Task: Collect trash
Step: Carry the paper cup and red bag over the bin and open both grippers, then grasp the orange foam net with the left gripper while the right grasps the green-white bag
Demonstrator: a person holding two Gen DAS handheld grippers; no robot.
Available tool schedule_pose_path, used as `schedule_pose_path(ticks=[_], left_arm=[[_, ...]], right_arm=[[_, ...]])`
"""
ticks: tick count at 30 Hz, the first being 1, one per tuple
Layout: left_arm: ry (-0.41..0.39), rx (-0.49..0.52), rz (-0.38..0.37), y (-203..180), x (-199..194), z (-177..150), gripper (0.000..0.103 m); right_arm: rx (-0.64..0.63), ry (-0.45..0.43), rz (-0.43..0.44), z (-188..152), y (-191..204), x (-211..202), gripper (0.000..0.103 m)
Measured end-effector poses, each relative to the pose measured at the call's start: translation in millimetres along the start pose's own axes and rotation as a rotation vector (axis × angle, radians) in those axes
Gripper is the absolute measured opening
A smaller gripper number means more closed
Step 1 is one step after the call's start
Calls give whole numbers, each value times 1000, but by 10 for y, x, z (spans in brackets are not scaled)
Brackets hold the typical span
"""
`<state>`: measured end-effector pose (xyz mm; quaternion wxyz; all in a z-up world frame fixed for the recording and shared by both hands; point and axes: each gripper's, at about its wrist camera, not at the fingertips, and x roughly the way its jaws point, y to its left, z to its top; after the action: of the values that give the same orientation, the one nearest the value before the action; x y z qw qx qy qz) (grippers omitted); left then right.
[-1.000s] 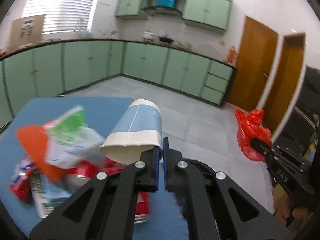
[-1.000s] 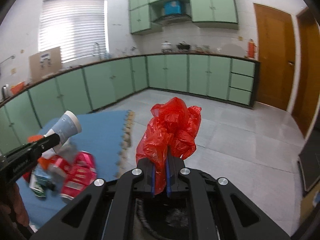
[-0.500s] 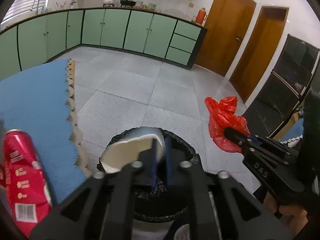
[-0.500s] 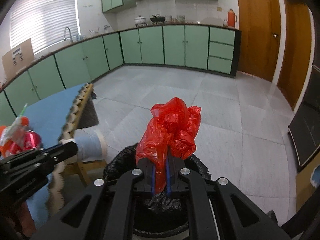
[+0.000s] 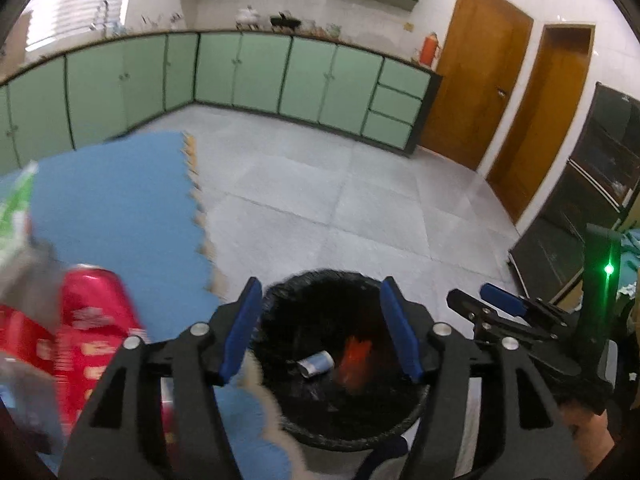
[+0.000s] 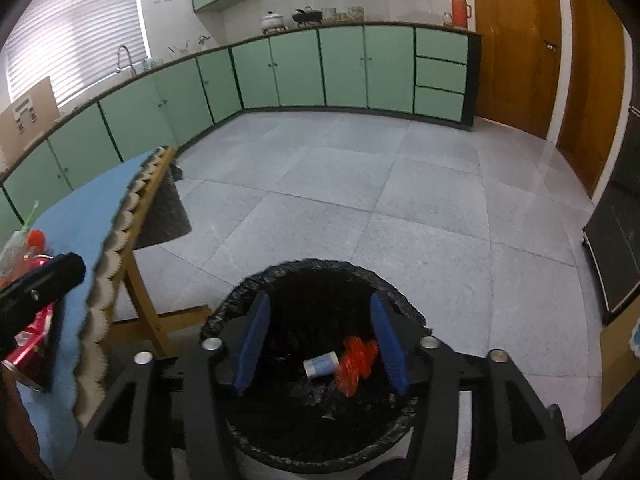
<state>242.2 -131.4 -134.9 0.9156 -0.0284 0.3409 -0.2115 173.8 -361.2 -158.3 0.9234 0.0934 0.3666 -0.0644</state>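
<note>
Trash bin (image 6: 224,316): one cup (image 6: 321,363), one bag (image 6: 356,362)

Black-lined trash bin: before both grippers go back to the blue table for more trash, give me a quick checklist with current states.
1. Blue-and-white paper cup inside the black-lined trash bin: ok.
2. Crumpled red plastic bag inside the bin, beside the cup: ok.
3. Left gripper empty, jaws opening, nothing between the blue pads: ok.
4. Right gripper empty, jaws opening, nothing caught on the pads: ok.
5. Trash remaining on the blue foam-covered table: not ok; a red drink can and a green-and-white wrapper remain there.
6. Nothing spilled on the grey tile floor around the bin: ok where visible; the near side is hidden.
</note>
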Motion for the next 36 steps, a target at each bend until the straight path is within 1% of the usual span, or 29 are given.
schedule_pose_path(ticks=[4, 6, 7, 9, 14, 17, 22, 24, 26, 30, 36], left_arm=[[-87, -10, 87, 197, -444, 21, 69], [-137, -24, 154, 357, -697, 1, 71], [-156, -28, 184, 414, -804, -6, 72], [-204, -43, 275, 608, -1075, -50, 74], [-273, -98, 456, 1049, -1591, -160, 75], [-284, -129, 545, 1298, -1802, -188, 75], [-297, -173, 623, 1629, -2032, -223, 75], [-299, -187, 641, 1725, -2102, -265, 75], [-301, -199, 661, 1807, -2144, -295, 75], [-288, -215, 667, 1980, -2098, -308, 75], [-275, -217, 678, 2121, -2022, -325, 75]], right_arm=[[-45, -46, 40, 62, 297, -209, 65], [-84, -78, 70, 105, 525, -332, 71], [-98, -88, 81, 124, 621, -368, 73], [-137, -117, 126, 159, 887, -488, 77], [-229, -160, 256, 215, 1538, -668, 78], [-278, -167, 318, 214, 1912, -696, 78], [-299, -153, 400, 220, 2358, -645, 78], [-295, -140, 432, 243, 2503, -591, 78], [-296, -129, 445, 243, 2615, -530, 78], [-305, -100, 463, 217, 2819, -407, 78], [-303, -59, 472, 251, 2896, -259, 77]])
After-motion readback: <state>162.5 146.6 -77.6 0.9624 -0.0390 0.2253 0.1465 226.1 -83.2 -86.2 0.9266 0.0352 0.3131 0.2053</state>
